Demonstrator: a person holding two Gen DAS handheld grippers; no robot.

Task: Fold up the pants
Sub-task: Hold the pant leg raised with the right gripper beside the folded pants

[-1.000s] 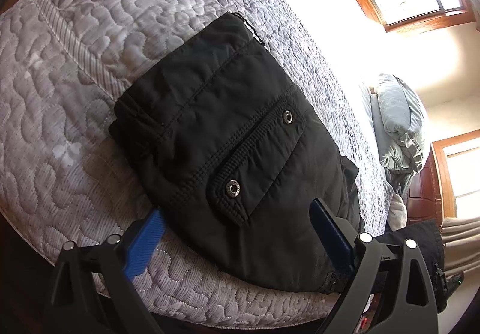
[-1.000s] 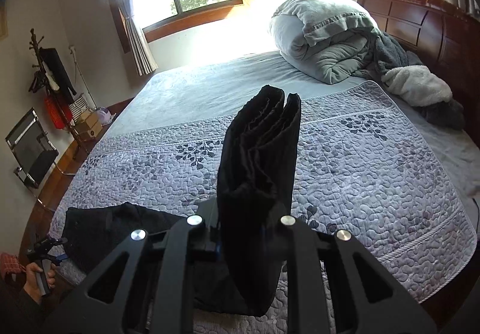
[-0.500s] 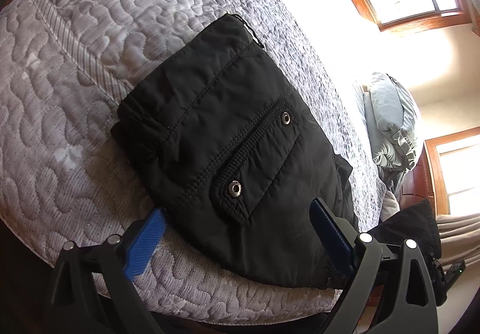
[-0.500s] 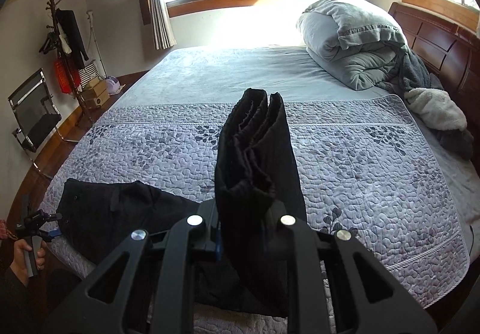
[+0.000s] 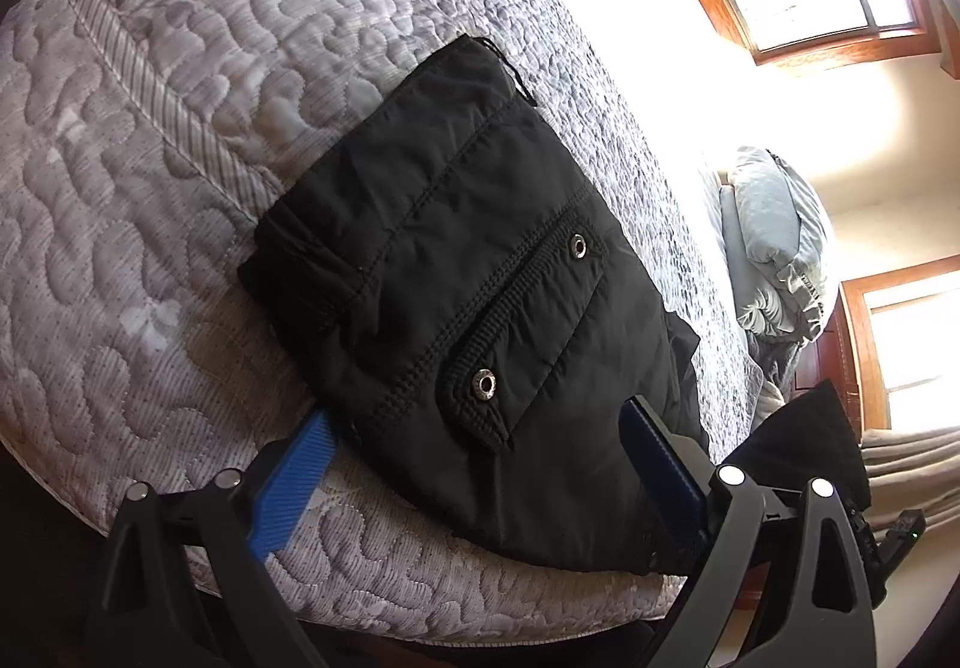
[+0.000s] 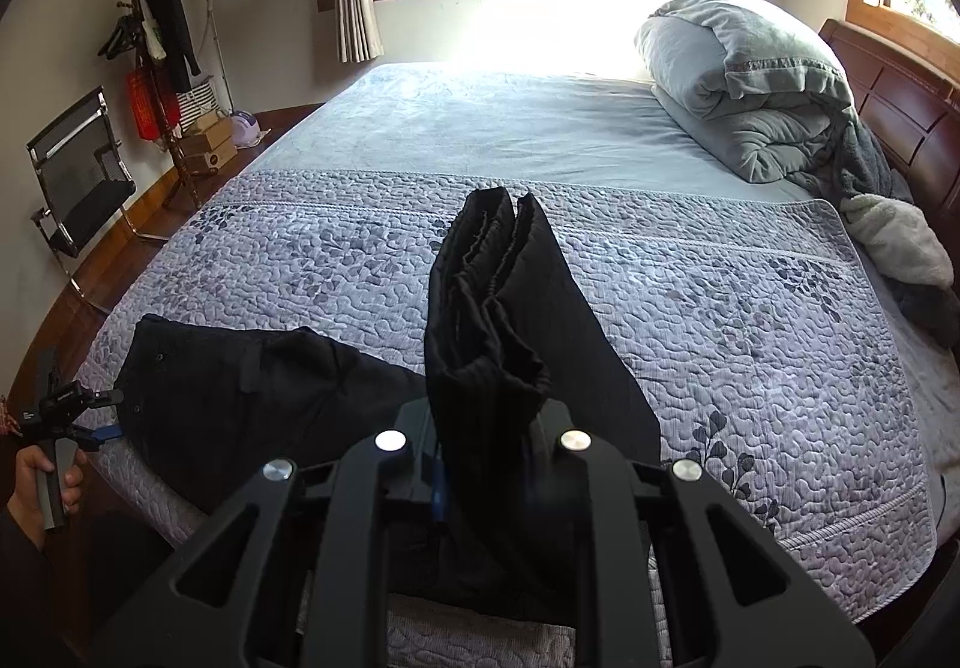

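The right claw [image 6: 489, 464] is closed tight on a bunched, layered end of the black pants [image 6: 498, 320], which is lifted off the quilt [image 6: 750, 308] and stands up just ahead of its fingers. That raised part appears to be the leg end, being carried over toward the rest of the garment. The left claw [image 5: 474, 458] is wide open and holds nothing; its blue pads [image 5: 291, 473] straddle the near edge of the waist-and-pocket part of the pants, which lies flat on the quilt directly in front of it, at the bed's edge. Judged from this, a lengthwise fold is already made and the crosswise fold is under way but not laid down; placing and smoothing are left. Farther off, a rolled grey duvet [image 6: 744, 80] lies by the headboard.
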